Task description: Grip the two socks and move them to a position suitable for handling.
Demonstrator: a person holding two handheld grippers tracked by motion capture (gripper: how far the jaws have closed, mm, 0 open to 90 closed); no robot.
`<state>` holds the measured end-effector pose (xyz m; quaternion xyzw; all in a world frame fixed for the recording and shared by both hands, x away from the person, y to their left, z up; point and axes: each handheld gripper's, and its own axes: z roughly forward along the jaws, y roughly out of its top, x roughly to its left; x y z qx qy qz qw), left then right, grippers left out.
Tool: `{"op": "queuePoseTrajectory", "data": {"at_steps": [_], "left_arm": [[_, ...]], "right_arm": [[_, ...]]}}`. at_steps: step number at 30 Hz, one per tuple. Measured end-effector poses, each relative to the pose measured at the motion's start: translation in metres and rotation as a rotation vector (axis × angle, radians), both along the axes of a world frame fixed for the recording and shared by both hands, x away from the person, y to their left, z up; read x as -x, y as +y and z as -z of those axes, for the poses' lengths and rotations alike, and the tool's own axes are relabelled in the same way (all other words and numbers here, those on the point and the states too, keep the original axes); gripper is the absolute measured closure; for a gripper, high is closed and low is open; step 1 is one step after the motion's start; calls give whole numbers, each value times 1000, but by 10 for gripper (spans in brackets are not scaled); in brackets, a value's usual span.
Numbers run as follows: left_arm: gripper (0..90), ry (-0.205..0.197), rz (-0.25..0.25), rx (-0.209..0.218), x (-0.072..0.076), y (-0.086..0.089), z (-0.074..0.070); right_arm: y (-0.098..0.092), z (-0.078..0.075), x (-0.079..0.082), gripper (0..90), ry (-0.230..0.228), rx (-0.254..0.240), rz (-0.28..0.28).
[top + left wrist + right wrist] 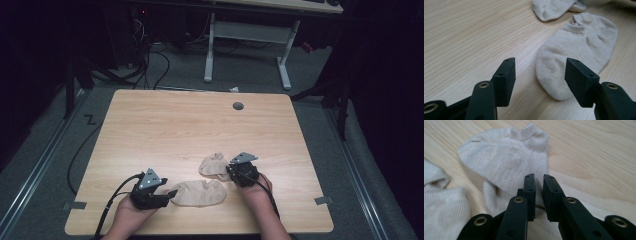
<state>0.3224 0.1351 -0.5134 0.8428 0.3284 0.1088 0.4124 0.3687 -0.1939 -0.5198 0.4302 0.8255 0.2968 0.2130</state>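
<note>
Two beige ankle socks lie on the wooden table [150, 125] near its front edge. The near sock [200, 192] [579, 45] lies flat with its toe toward my left gripper [172, 194] [540, 75]. That gripper is open, its jaws wide apart just short of the toe and touching nothing. The far sock [214, 165] [506, 157] is rumpled. My right gripper [234, 172] [539, 185] is shut on that sock's near edge, with only a thin slit between the jaws. The near sock [441, 207] also shows at the left of the right gripper view.
A grey cable grommet [238, 106] is set into the table's far side. Beyond the table stand a white-legged desk [245, 35] and loose cables [150, 65] on the floor. A black cable [112, 205] trails from my left gripper over the front edge.
</note>
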Motion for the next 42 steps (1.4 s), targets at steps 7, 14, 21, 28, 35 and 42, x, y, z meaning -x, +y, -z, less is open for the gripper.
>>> {"op": "queuePoseTrajectory", "data": {"at_steps": [7, 14, 21, 28, 35, 42], "left_arm": [[427, 0, 5, -5, 0, -2, 1], [425, -5, 9, -5, -1, -3, 0], [424, -5, 5, -7, -4, -1, 1], [422, -1, 9, -29, -5, -1, 2], [422, 2, 4, -25, -5, 0, 2], [422, 0, 5, -20, -4, 0, 1]], "right_arm": [[-34, -1, 19, 793, 11, -15, 51], [-44, -4, 26, 750, 11, -28, 85], [-19, -25, 32, 691, -68, -142, -4], [22, -12, 17, 632, -12, -94, -86], [27, 2, 13, 646, 42, -48, -78], [25, 2, 14, 811, 30, -41, -76]]}}
